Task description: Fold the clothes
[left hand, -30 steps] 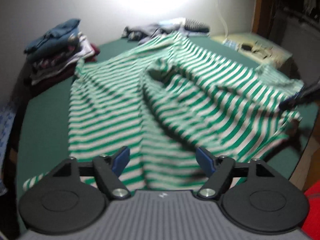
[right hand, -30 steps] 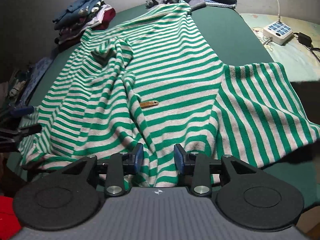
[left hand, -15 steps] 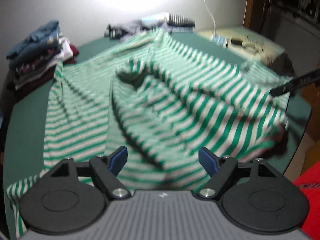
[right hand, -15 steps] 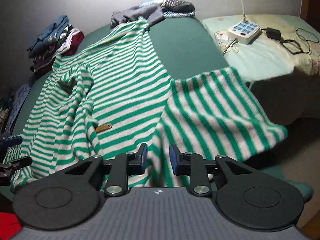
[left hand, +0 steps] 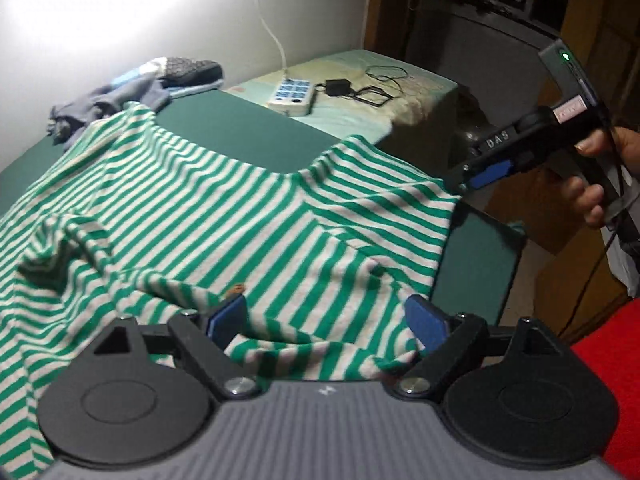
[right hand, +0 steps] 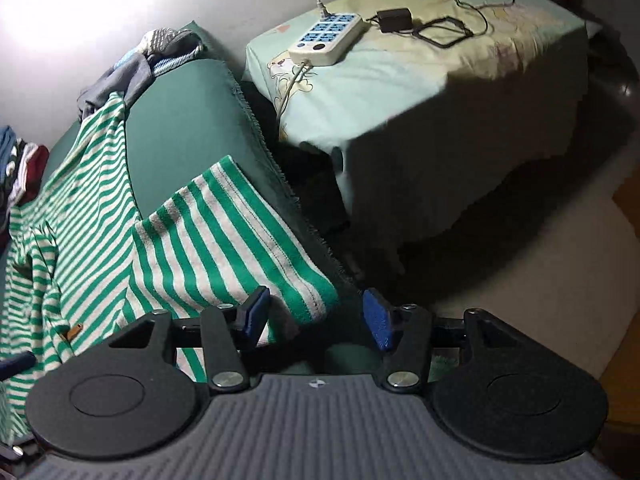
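A green-and-white striped shirt (left hand: 208,216) lies spread and rumpled on the green table (left hand: 240,132). My left gripper (left hand: 326,320) is open at the shirt's near edge, with bunched fabric lying between its blue pads (left hand: 226,318). The shirt's right sleeve (right hand: 224,240) reaches to the table's side edge. My right gripper (right hand: 316,318) stands open at that sleeve's cuff corner, which sits between its fingers. In the left wrist view the right gripper (left hand: 466,184) shows at the sleeve's end, held by a hand (left hand: 592,196).
A side table under a pale green cloth (right hand: 460,80) carries a power strip (right hand: 326,42), a charger (right hand: 394,20) and cables. Loose clothes (left hand: 132,88) lie at the table's far end, a folded stack (right hand: 20,168) at far left. Something red (left hand: 608,360) is near right.
Both views have swung right. My right gripper has moved from the shirt's hem to the right sleeve's cuff and its fingers have spread wider. My left gripper stays open over the near edge.
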The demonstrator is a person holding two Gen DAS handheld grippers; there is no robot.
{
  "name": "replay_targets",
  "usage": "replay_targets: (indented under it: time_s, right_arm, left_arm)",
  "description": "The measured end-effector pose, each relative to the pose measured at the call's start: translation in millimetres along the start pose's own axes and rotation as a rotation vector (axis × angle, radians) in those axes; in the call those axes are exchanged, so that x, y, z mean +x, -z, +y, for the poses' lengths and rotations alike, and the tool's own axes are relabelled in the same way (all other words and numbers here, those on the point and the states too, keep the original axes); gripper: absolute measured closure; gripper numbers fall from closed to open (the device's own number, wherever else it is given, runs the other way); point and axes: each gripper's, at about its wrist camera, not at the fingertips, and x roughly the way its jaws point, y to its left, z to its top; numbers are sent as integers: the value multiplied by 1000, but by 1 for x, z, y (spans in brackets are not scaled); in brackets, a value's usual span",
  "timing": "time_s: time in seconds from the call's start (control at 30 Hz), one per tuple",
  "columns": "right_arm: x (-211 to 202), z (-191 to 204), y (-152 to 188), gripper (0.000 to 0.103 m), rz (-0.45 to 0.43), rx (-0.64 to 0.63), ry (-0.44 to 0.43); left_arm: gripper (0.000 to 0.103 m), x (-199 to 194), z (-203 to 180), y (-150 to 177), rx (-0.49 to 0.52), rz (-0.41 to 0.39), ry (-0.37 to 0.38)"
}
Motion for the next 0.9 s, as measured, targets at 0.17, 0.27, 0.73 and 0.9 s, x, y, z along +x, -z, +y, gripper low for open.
replay_targets:
  time_s: [0.17, 0.27, 0.73, 0.9]
  right_arm:
    - [9, -17, 4, 46, 28, 119, -61]
    - [15, -27, 6, 52, 39, 206, -136]
    - [-31, 32, -14, 93, -190, 1, -374]
    - [-41, 81, -17, 93, -198, -118, -517]
  left_arm:
    - [14, 29, -17, -10, 52, 53, 103]
    - [14, 43, -21, -12, 45, 82, 157]
    - [12, 18, 24, -5, -199, 14, 136]
    - [7, -39, 75, 19, -342, -66, 28]
